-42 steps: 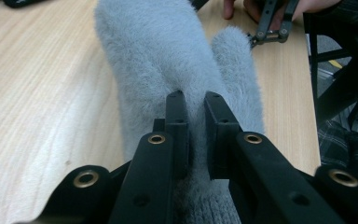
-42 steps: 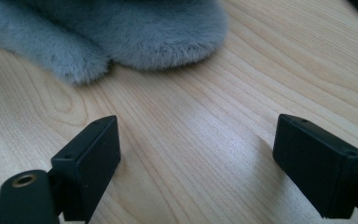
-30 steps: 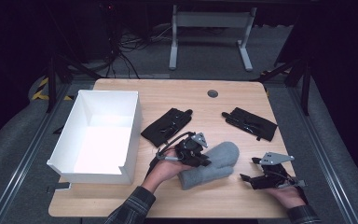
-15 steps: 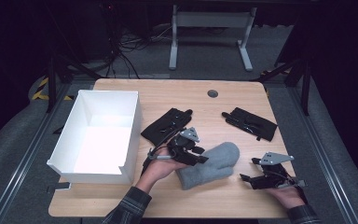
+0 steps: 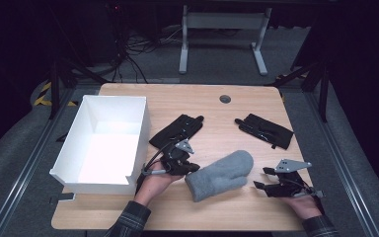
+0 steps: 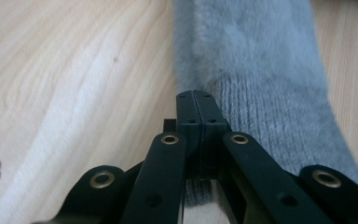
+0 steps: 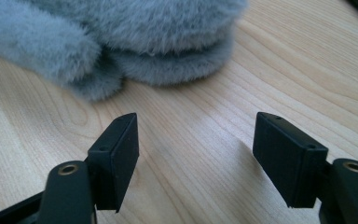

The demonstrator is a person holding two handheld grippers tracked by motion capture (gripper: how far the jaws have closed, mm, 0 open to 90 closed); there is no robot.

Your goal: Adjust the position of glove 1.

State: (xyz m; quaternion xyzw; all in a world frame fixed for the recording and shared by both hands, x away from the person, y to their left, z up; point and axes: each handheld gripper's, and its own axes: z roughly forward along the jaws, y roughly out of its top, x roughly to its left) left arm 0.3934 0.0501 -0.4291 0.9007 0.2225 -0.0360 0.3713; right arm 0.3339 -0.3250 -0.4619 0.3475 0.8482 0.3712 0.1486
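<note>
Left gripper view: the left claw [image 6: 197,100] has its jaws pressed together at the grey mitten's [image 6: 261,93] cuff edge, nothing visibly between them. Right claw [image 7: 196,154], jaws apart and just closing, hovers over bare surface [image 7: 205,107] beside the mitten's fluffy tip.

i see a wooden table [image 5: 128,217]. a white box [image 5: 103,143] sits left. a grey mitten [image 5: 222,174] lies centre, with black gloves [image 5: 176,130] above.

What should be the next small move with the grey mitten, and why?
Probably lift the left gripper slightly to test its hold: its jaws stand together at the ribbed cuff edge of the grey mitten, so any pinch looks thin. The right gripper is open short of the mitten, its jaws having just been closing.
</note>
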